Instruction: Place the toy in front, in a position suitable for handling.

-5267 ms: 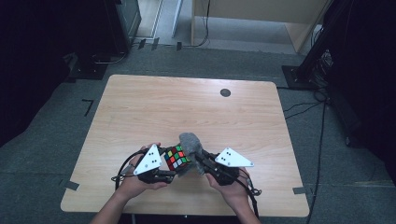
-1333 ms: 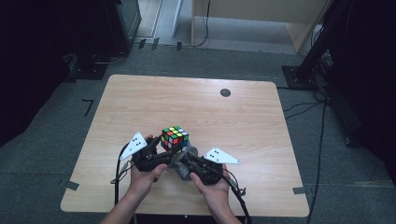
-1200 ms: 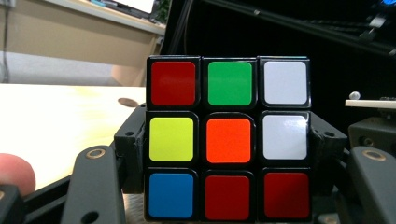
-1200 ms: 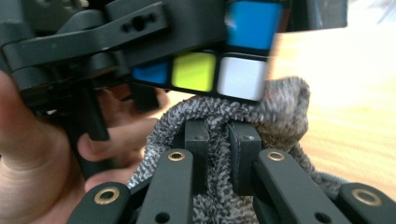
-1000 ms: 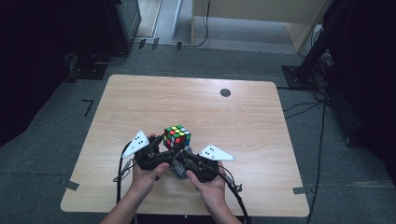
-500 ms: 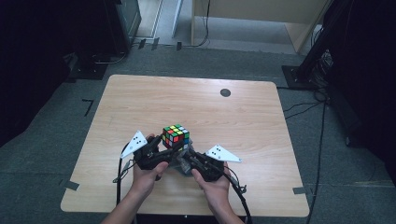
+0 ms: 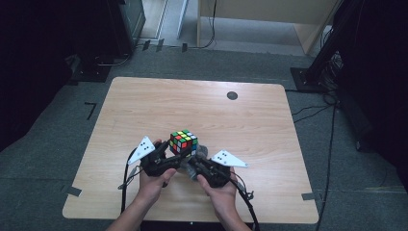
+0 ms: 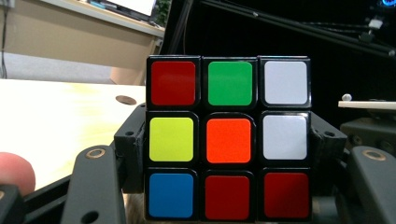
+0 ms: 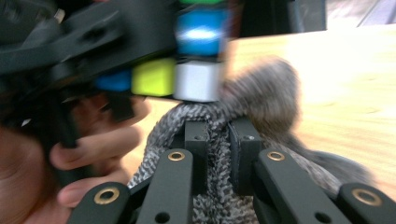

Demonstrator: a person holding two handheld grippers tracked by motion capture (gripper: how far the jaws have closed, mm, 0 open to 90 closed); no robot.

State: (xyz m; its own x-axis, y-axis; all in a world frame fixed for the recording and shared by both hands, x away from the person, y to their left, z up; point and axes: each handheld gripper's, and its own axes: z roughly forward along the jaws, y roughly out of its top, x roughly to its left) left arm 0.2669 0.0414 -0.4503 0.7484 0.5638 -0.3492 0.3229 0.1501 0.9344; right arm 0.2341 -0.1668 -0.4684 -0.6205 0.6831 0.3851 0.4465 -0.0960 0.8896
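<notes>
A scrambled puzzle cube [image 7: 183, 142] is sitting upright, raised just above the tabletop's near half, clamped at its sides; one face [image 8: 228, 138] is showing red, green and white over yellow, orange and white over blue, red and red. A grey, fuzzy knitted cloth [image 9: 219, 186] is bunching directly beneath it, pinched in a tight fold.

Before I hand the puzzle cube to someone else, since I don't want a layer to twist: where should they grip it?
Grip the cube on two opposite flat faces across its middle layer, coming in level from the side, as the left gripper does: its pads press the left and right faces at centre height. The grey cloth in the right gripper sits under the cube, blocking any approach from below.
</notes>
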